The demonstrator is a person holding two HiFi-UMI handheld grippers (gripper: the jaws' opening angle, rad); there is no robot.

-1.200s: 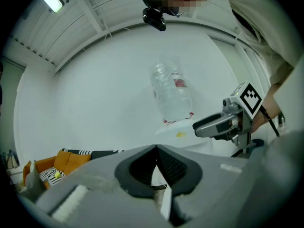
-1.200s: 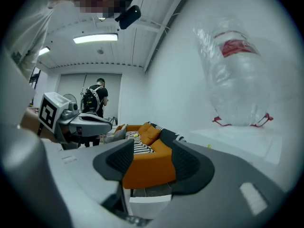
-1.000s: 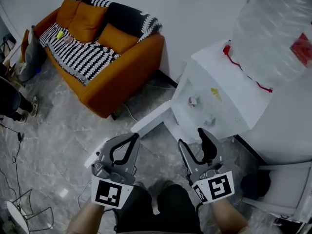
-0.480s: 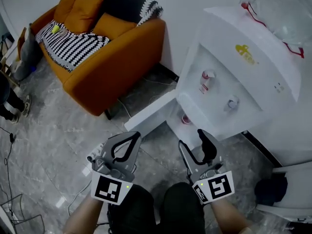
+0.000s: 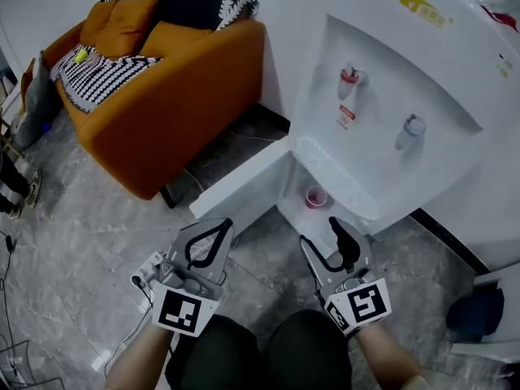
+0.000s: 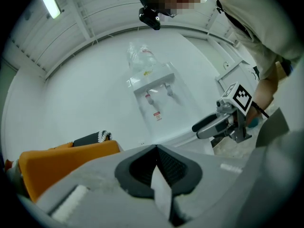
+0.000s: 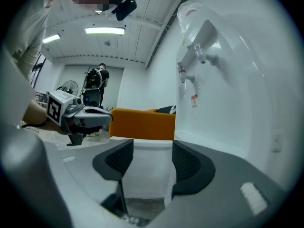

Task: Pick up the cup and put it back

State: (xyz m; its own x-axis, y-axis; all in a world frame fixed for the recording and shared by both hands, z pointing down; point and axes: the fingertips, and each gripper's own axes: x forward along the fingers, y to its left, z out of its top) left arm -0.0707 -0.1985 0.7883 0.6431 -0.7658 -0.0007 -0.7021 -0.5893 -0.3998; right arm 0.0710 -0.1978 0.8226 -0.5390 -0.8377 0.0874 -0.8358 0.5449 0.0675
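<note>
A small pink cup (image 5: 315, 197) stands in the open lower compartment of the white water dispenser (image 5: 390, 80), behind its swung-out door (image 5: 244, 187). My right gripper (image 5: 322, 236) hovers just in front of and below the cup, open, nothing between its fingers. In the right gripper view the right gripper (image 7: 152, 148) frames only the white door (image 7: 147, 175). My left gripper (image 5: 223, 229) is held at the same height to the left, shut and empty; in its own view the left gripper (image 6: 156, 148) has its pads touching. Neither gripper view shows the cup.
An orange sofa (image 5: 162, 96) with striped throws stands at the left against the wall. A white power strip (image 5: 146, 268) and cables lie on the grey floor by my left hand. A red tap (image 5: 348, 75) and a blue tap (image 5: 412, 125) sit above the compartment. A dark blue object (image 5: 479, 311) lies at the right.
The head view has swung down and closer to the dispenser: the bottle has left the frame and the lower compartment with the cup has come into sight. Both grippers keep their place and state.
</note>
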